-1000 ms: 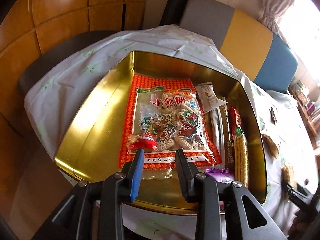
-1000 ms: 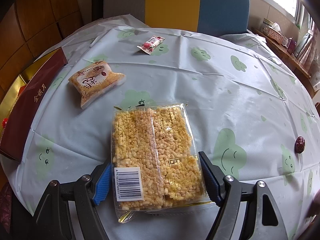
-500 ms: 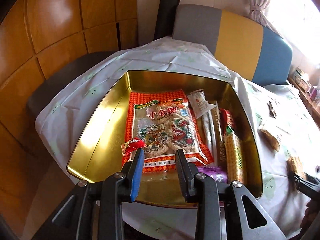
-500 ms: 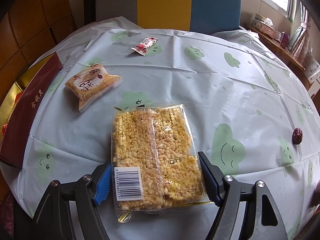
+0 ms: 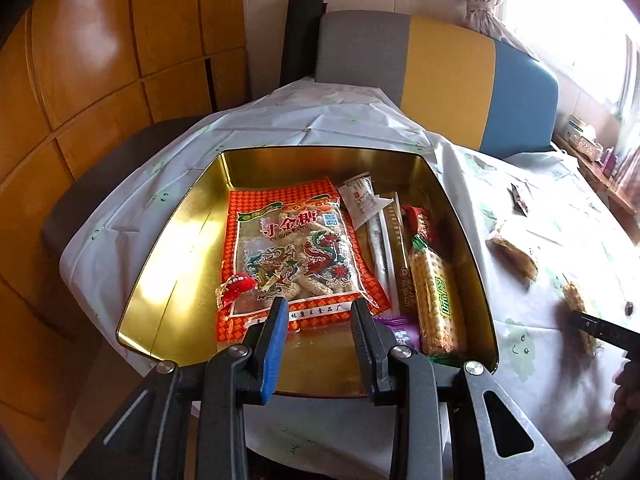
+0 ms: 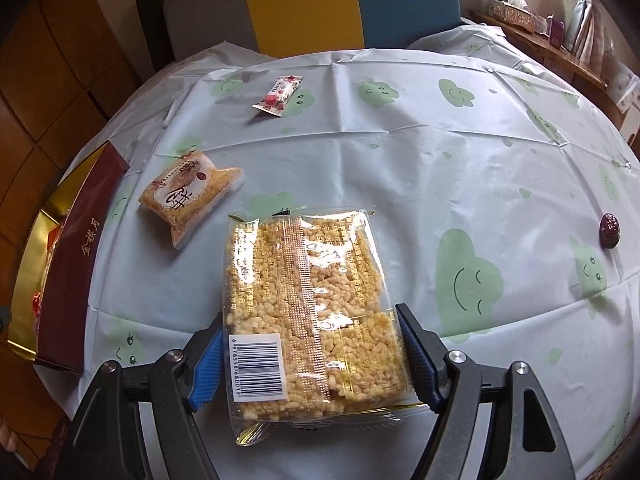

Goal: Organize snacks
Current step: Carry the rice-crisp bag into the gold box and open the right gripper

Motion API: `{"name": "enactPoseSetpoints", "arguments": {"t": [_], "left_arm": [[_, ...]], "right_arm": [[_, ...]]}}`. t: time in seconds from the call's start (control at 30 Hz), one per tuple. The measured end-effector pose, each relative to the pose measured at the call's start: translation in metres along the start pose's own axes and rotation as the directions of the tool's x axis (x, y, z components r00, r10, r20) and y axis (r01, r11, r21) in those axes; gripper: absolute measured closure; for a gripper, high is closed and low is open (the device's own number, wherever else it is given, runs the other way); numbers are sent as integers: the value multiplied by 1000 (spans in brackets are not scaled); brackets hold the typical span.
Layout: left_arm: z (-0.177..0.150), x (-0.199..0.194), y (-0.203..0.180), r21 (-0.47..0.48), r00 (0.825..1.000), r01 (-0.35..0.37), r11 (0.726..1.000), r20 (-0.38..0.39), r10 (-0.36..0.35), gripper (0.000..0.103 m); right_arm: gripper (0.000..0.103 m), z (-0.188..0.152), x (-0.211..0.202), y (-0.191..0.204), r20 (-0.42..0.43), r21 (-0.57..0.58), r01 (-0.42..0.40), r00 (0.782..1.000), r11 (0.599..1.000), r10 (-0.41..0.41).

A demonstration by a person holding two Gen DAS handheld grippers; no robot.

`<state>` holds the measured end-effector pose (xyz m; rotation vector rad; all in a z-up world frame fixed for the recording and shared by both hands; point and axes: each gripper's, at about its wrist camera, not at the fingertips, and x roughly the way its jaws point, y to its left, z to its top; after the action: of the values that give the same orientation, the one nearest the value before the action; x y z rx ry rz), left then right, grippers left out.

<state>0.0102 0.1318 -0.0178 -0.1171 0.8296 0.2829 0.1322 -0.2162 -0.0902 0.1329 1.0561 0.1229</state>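
My left gripper (image 5: pixel 319 306) hangs open over the near rim of the gold tin (image 5: pixel 168 240), with nothing between its fingers. In the tin lie an orange dragon-print bag (image 5: pixel 292 248), a red wrapped candy (image 5: pixel 236 286) on the bag's near left corner, a corn-print pack (image 5: pixel 436 296), a purple candy (image 5: pixel 400 330) and a white sachet (image 5: pixel 360 200). My right gripper (image 6: pixel 309 320) is shut on the near end of a clear puffed-rice pack (image 6: pixel 304 280), one pad on each long side. The pack's far end reaches out over the tablecloth.
On the cloth lie a small cake pack (image 6: pixel 190 196), a red-and-white candy (image 6: pixel 280 94) and a dark red date (image 6: pixel 609 230). The tin's red outer wall (image 6: pixel 76 264) stands at the left table edge. A grey, yellow and blue chair back (image 6: pixel 304 4) is behind the round table.
The left gripper has drawn back and up from the tin. The red candy, blurred by the left fingertip a second ago, now lies on the orange bag. The right view rolled slightly with the pack still gripped.
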Motion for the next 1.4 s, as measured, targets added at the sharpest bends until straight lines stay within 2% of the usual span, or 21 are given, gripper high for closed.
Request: {"name": "enactPoseSetpoints", "arguments": {"t": [0.23,0.33,0.6,0.8,1.07,1.23,1.4], "left_arm": [[-2,-1,5,-14,1000,-2,1000,4,2,70],[-2,-1,6,-17,1000,-5,1000,7,5,70],[-1,-1,12,-37,1000,-18,999,11,18,70],[0,2,21,-68,999,-33,997,10,33,70],[0,7,34,-106,999,-53,993,0,53,70],[1,10,40,-127,998,-61,990,-5,61,70],[0,13,45,-141,998,-69,988,-13,68,70]], "right_arm": [[26,-4,-3,15,-18,4,-58,998,998,58],[26,-6,-2,23,-29,-18,-60,998,998,60],[26,3,-14,58,-29,-62,-160,987,985,158],[26,18,-22,117,-45,-156,-256,967,954,252],[26,42,-20,206,-114,-274,-382,924,883,364],[26,55,-4,249,-143,-306,-394,919,867,367],[25,64,27,278,-206,-290,-407,910,866,359]]}}
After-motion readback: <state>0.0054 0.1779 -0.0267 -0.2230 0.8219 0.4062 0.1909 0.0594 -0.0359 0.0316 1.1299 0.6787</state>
